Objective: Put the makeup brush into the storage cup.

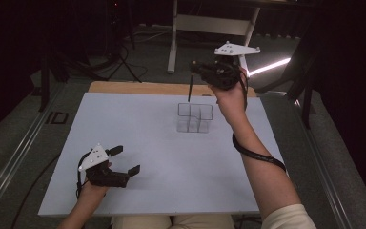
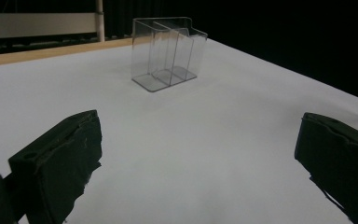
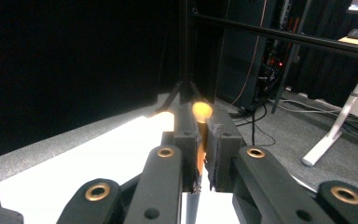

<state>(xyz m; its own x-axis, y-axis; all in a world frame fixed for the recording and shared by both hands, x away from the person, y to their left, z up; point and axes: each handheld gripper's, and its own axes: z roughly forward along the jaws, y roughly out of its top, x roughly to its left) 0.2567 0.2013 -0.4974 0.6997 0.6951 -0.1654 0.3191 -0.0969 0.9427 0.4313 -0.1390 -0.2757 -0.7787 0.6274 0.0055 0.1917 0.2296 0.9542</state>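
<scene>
The right tool (image 1: 194, 67) is raised above the far part of the pale blue-grey rectangular surface (image 1: 138, 143), its two black jaws drawn together and clamped on a thin dark pen (image 1: 190, 88) with an orange-yellow round top (image 3: 202, 111); in the high view the pen hangs nearly upright from the jaws, its lower tip just above the far left rim of a clear plastic organiser box with inner dividers (image 1: 195, 117); whether the tip touches that rim cannot be told; in the right gripper view the orange top sits pinched between the two jaw pads, with dark curtains and a white-legged desk (image 3: 340, 121) beyond; the clear box stands upright on the far middle of the surface, right of centre, and in the left gripper view it shows as (image 2: 168, 52), with its compartments open at the top; the left tool (image 1: 124, 160) lies low at the near left corner of the surface, well apart from the box, its jaws spread wide with nothing between them; a strip of light wooden board (image 1: 147, 88) edges the surface on its far side; a black cable (image 1: 257, 153) loops around the person's right forearm.
</scene>
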